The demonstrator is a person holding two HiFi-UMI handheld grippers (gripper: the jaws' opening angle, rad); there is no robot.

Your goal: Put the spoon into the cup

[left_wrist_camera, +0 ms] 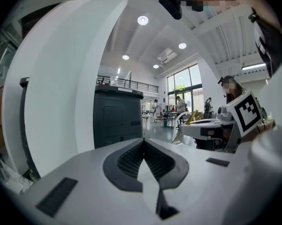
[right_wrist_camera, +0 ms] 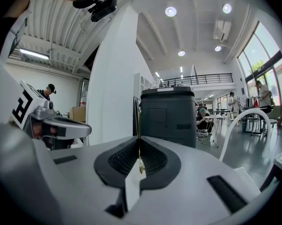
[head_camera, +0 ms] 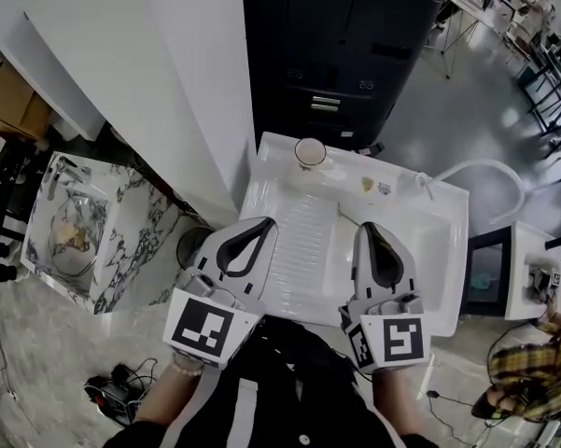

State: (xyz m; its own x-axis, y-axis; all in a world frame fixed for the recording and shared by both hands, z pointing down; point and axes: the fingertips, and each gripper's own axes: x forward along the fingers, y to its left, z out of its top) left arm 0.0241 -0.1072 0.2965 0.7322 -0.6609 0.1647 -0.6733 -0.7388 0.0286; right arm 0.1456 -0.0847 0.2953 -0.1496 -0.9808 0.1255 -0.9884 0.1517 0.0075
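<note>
A small white cup [head_camera: 309,152] stands at the far edge of a white sink unit [head_camera: 429,250]. Both grippers hover side by side over the unit's near part and point towards the cup. My right gripper [head_camera: 367,224] [right_wrist_camera: 139,139] is shut on a thin gold stem [right_wrist_camera: 139,121], seemingly the spoon's handle, which sticks straight up from the closed tips. The spoon's bowl is hidden. My left gripper [head_camera: 261,220] [left_wrist_camera: 143,142] is shut with nothing between its pads. The cup is out of sight in both gripper views.
A tall black cabinet [head_camera: 345,45] [right_wrist_camera: 168,114] stands just behind the sink unit, with a white wall panel [head_camera: 168,82] at its left. Small bits [head_camera: 366,184] lie near the cup. A white hose [head_camera: 485,168] arcs at the right. A marble counter [head_camera: 75,227] sits far left.
</note>
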